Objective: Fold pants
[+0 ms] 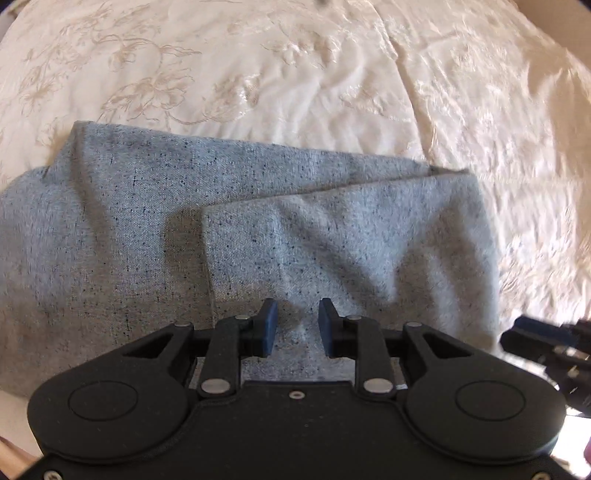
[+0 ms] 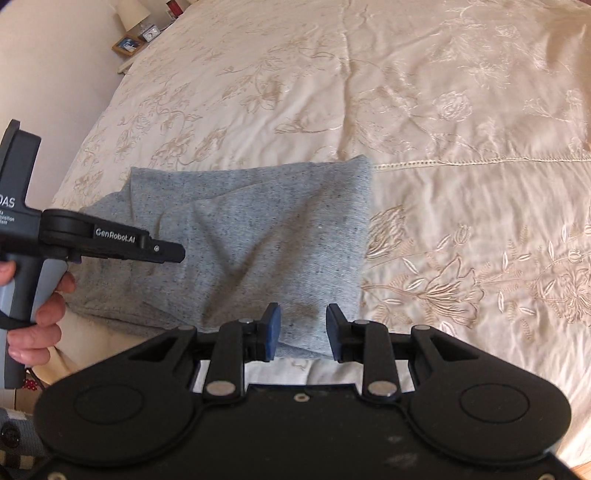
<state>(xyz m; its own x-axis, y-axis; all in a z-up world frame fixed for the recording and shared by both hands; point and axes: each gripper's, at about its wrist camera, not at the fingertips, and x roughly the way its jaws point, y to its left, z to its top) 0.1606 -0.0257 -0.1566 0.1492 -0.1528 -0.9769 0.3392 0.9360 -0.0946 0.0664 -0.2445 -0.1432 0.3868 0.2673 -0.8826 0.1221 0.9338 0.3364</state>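
Black linkages of the left gripper (image 1: 295,325) are filling the bottom of the left wrist view, and its blue pads (image 1: 267,326) are standing apart with nothing pinched between them; only grey cloth is showing through the gap, lying below. Likewise the right gripper (image 2: 303,330) is hanging released in its own view, its pads (image 2: 271,332) parted over the near edge of the cloth and gripping nothing.

Grey flecked pants (image 1: 229,236) are lying folded on the bed (image 1: 258,74), a cream embroidered cover with floral stitching spreading out around them. One layer is resting on top of another, its straight edge running down the middle of the bundle in the left view, and soft creases are crossing the upper layer. In the right wrist view the pants (image 2: 258,236) are sitting near the left side of the bed (image 2: 461,129), with a seam in the cover running off to the right of them.

At the left of that view a hand (image 2: 40,310) is gripping the handle of the left gripper (image 2: 168,252), which is hovering over the pants. Far off in the top left corner a lamp (image 2: 133,13), a small clock (image 2: 150,33) and a framed picture (image 2: 127,45) are standing beside the bed.
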